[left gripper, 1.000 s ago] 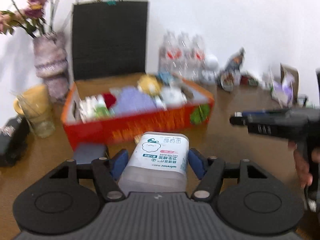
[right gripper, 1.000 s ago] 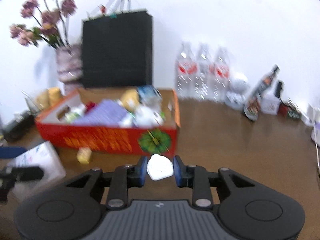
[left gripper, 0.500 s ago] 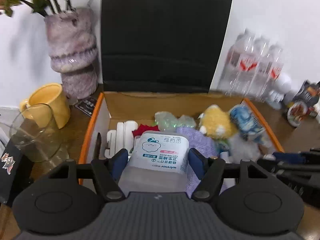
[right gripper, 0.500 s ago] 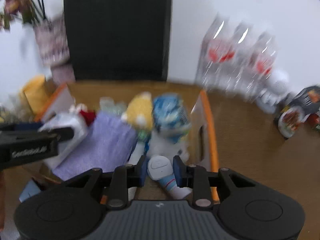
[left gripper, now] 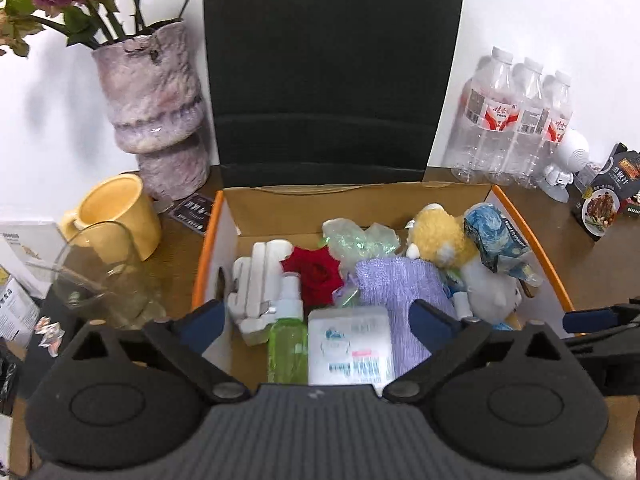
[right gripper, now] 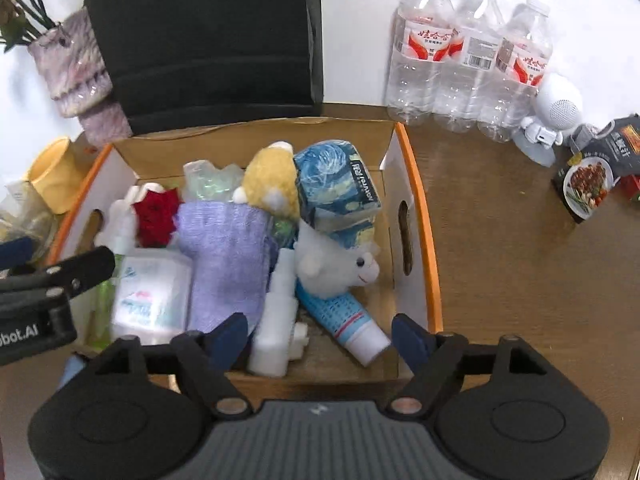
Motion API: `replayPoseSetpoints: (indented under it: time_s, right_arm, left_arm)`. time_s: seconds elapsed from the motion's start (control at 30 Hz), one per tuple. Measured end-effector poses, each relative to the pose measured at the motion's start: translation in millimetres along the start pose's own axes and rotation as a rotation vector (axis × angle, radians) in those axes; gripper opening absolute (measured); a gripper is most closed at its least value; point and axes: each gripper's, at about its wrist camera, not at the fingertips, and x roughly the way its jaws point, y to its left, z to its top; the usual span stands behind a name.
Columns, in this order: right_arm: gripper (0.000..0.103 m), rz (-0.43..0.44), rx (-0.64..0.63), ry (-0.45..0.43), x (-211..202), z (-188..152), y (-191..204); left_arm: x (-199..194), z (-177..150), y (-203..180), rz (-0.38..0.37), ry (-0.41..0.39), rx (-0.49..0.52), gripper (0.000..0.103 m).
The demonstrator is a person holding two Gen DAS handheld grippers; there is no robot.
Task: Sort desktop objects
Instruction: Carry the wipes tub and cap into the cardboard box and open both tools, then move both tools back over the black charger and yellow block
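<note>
An orange-rimmed cardboard box (left gripper: 208, 248) (right gripper: 420, 216) holds several items. The cotton bud box (left gripper: 350, 346) (right gripper: 150, 290) lies inside beside a green spray bottle (left gripper: 286, 340) and a purple cloth (left gripper: 404, 292) (right gripper: 226, 256). My left gripper (left gripper: 320, 320) is open and empty above the cotton bud box. My right gripper (right gripper: 320, 334) is open and empty over the box's near right part, above a white spray bottle (right gripper: 276, 320) and a blue tube (right gripper: 344, 320). I cannot pick out the small white object among the contents.
A black bag (left gripper: 332, 68) stands behind the box. A vase (left gripper: 154, 96), yellow mug (left gripper: 116, 212) and glass (left gripper: 96, 276) stand left. Water bottles (right gripper: 468, 64), a white robot figure (right gripper: 554, 116) and a dark packet (right gripper: 596, 168) stand right.
Both grippers opened over the box. The cotton bud box dropped from the left gripper into the box; the small white object left the right gripper.
</note>
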Motion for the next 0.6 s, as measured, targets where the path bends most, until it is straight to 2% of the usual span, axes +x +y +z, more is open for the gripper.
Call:
replayPoseSetpoints:
  time_s: [0.17, 0.33, 0.6]
  right_arm:
    - [0.085, -0.009, -0.024, -0.017, -31, -8, 4]
    - [0.088, 0.004, -0.037, -0.02, -50, -18, 7]
    - [0.089, 0.008, -0.076, -0.054, -81, -47, 20]
  left_arm:
    - [-19, -6, 1, 0.034, 0.037, -0.01, 0.103]
    - [-36, -17, 2, 0.01, 0.082, -0.039, 0.103]
    - [-67, -37, 1, 0.028, 0.059, -0.027, 0.103]
